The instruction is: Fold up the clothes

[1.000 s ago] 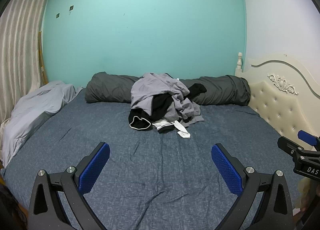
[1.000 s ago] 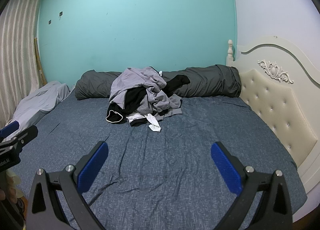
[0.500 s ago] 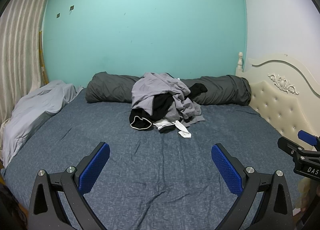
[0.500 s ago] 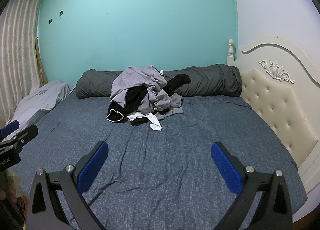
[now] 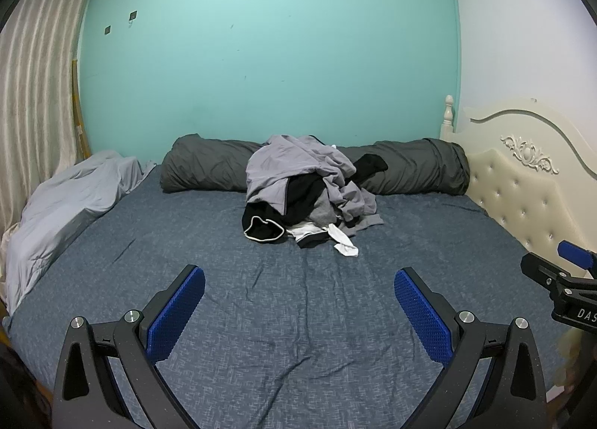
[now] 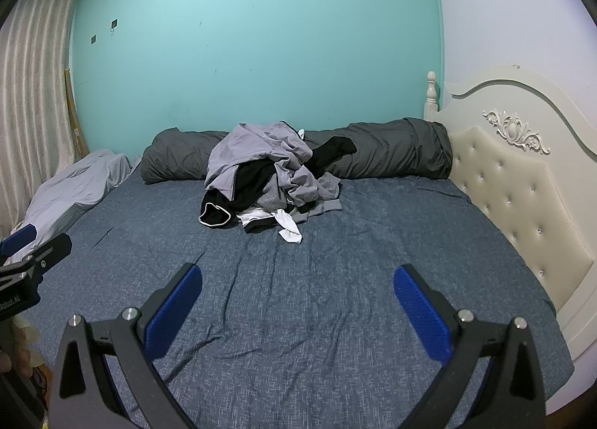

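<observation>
We see very little change over the last second: in the left wrist view the pile of clothes [image 5: 311,192] sits slightly lower and further right in the frame than a second ago, and the same small drift shows in the right wrist view, where the headboard [image 6: 522,175] also slides a touch to the right, so both cameras shift a little while the bed [image 5: 298,298] keeps its look

The big bed [image 5: 298,317] has a dark blue sheet with small wrinkles. A heap of clothes [image 5: 309,190] lies on it, touching a long dark grey rolled blanket [image 5: 410,168] at the far edge. A light grey blanket [image 5: 71,201] lies along the left side.
</observation>
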Tool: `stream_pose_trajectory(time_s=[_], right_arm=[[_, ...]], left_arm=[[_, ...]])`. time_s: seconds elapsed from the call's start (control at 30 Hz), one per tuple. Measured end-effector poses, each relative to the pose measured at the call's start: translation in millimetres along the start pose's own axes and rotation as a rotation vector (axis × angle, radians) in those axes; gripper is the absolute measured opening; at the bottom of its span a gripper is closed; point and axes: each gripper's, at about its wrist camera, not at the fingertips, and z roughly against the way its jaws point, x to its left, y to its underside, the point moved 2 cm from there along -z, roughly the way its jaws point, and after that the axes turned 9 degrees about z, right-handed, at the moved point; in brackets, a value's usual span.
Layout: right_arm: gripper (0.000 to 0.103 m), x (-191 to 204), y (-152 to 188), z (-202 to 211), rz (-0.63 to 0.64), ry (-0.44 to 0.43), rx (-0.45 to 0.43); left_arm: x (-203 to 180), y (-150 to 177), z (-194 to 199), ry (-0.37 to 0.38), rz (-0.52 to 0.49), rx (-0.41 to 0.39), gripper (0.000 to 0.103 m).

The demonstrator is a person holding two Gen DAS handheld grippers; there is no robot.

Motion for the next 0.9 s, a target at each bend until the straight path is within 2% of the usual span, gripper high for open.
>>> stream_pose_trajectory(time_s=[0.27,0.47,0.63,0.8,0.9], right_arm=[[0.103,2,0,-6,0.003,-0.008,0.009],[0.103,6,-3,-30,0.005,-0.028,0.028],[0.103,17,-9,-70,0.016,-0.071,0.057],[0.103,36,-13,-133,0.023,-0.167,0.106],[0.103,49,-17,-172,0.038,-0.196,0.112]], left_arm=[[8,-2,-12,-0.008,0.015,0.012,0.103],[27,-3,-39,-0.027,0.032,0.024,0.103],[51,-5,-77,-0.059,0.067,0.037,0.103],[82,-4,-125,-0.055,0.127,0.079,0.103],[96,-4,-159,-0.055,0.134,0.091,0.103]])
